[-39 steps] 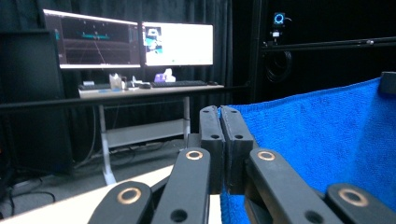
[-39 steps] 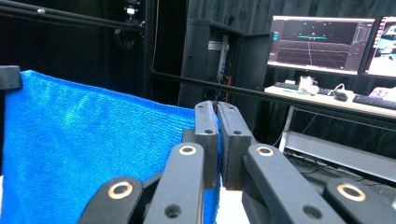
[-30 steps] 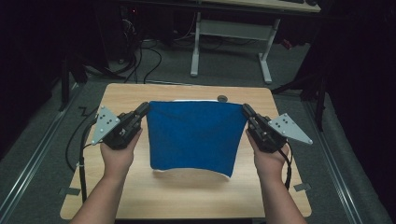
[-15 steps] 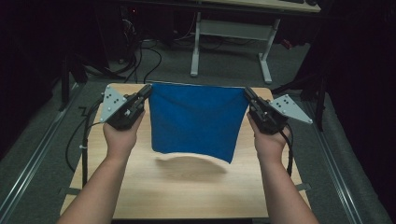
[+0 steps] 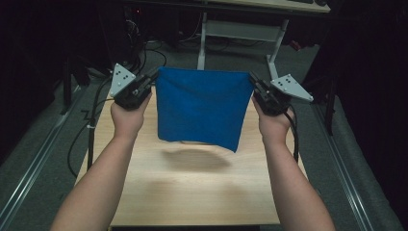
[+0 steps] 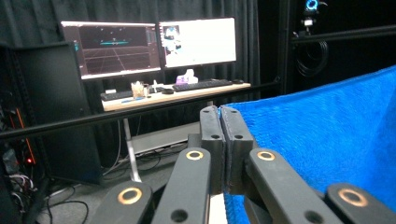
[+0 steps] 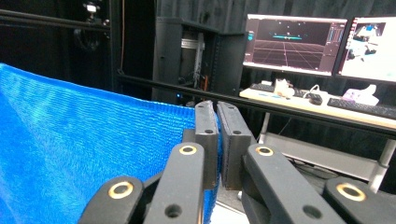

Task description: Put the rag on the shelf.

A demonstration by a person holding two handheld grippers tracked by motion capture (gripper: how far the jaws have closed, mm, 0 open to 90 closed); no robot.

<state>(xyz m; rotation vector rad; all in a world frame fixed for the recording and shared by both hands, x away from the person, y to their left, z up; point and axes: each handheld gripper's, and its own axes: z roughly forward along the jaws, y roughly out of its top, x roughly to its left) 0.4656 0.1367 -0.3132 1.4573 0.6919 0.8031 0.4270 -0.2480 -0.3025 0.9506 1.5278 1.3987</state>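
The wooden table (image 5: 192,192) is bare on top, with just a soft shadow near its middle.

Both forearms are bare, no sleeves. The left tool (image 5: 153,78) is black with a grey three-cornered plate dotted white; the right tool (image 5: 253,81) matches. Black cables trail toward the desk (image 5: 192,192). Brass-ringed screws stud the black linkages.
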